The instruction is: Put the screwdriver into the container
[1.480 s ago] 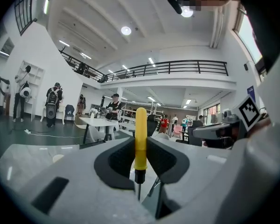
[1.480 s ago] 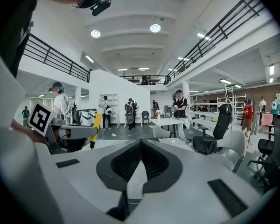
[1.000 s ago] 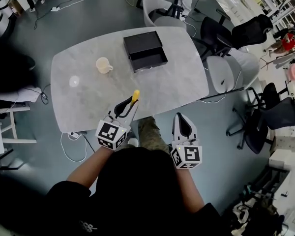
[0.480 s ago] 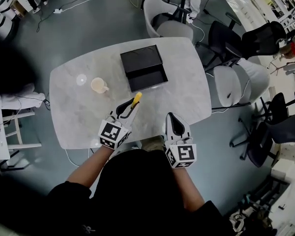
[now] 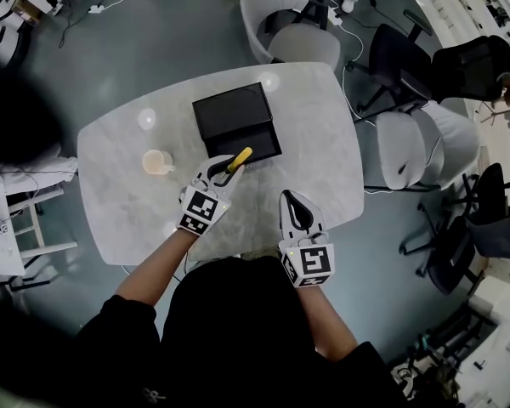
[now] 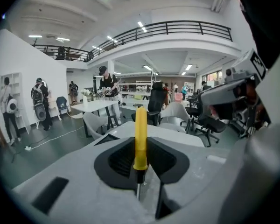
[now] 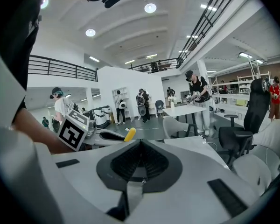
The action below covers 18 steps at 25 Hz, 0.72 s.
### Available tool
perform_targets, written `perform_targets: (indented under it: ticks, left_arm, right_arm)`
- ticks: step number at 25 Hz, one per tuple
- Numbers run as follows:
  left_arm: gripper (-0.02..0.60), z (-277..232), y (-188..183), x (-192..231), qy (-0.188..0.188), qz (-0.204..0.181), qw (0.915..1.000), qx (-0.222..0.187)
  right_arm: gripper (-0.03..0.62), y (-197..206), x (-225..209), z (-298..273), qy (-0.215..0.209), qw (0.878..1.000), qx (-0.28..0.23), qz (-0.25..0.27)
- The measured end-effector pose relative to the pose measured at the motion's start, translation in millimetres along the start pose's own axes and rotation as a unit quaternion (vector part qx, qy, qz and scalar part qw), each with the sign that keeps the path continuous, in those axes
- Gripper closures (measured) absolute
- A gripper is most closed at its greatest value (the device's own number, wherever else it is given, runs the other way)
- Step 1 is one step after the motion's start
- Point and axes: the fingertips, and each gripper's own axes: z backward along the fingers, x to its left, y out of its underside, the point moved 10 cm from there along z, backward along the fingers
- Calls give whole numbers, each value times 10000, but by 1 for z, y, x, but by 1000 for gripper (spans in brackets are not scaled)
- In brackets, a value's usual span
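The bench [image 5: 110, 185] is a pale slab with rounded corners. Its surface is bare to the right of the container [image 5: 229, 113]. A cup [image 5: 156, 161] stands to the left, apart from the container. A white chair [image 5: 286, 25] stands at the far edge and another white chair [image 5: 408, 147] at the right edge.

The screwdriver [image 5: 240, 157] has a yellow handle and a thin metal shaft. Its handle tip lies over the near rim of the black rectangular container; contact cannot be determined.

The left gripper [image 5: 223, 170] has its jaws clamped on the screwdriver near the base of the handle, which projects forward past the jaws. The right gripper [image 5: 294, 199] hangs above the bench's near edge, jaws together, holding nothing.
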Motion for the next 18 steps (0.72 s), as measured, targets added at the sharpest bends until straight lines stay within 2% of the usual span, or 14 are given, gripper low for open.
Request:
perform_targets:
  ticks: [5,10,12,18]
  left_arm:
    - [495,-46,8,18,71,-100,9989,449]
    - [495,-86,35,38,98,485,9961,737]
    - [495,-101,45,45,101,590,9948,820]
    - [495,-138,78,47,457,-114,9891,1392]
  right_arm:
    - [582,1,-28,-27,9,9997,140,-193]
    - [582,8,-50,-45,33,9991,341,-269]
    - [582,13,-59,-50,63,9987,405,-312]
    - [582,20,-75,-62,183,9975,556,-397]
